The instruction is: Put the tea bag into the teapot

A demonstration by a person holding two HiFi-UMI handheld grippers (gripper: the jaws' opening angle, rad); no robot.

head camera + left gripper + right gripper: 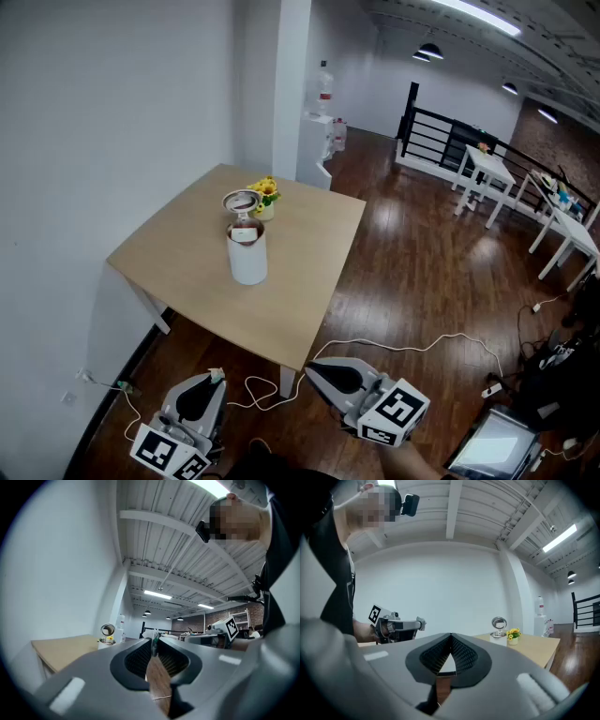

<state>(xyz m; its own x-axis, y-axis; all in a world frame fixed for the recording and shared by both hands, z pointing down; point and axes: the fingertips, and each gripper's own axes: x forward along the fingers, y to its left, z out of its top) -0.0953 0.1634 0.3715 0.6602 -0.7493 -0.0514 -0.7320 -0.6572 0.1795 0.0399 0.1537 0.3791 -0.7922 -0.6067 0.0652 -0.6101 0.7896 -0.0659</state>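
Observation:
The white teapot [248, 255] stands on the light wooden table [187, 253] with its round lid [241, 201] tipped up open. It also shows small in the left gripper view as the teapot [107, 637] and in the right gripper view as the teapot [499, 626]. My left gripper [215, 379] hangs low over the floor, short of the table's near edge. Its tips pinch a small pale tea bag [217, 374], which shows between them as the tea bag [154, 648]. My right gripper [312, 368] is beside it, below the table's corner, and its jaws meet at the tips with nothing between.
A small pot of yellow flowers [265, 197] sits just behind the teapot. A white cable [403, 347] trails over the dark wooden floor near the table leg. A white cabinet with a bottle [323, 92], a black railing [450, 141] and white tables [487, 173] stand farther off.

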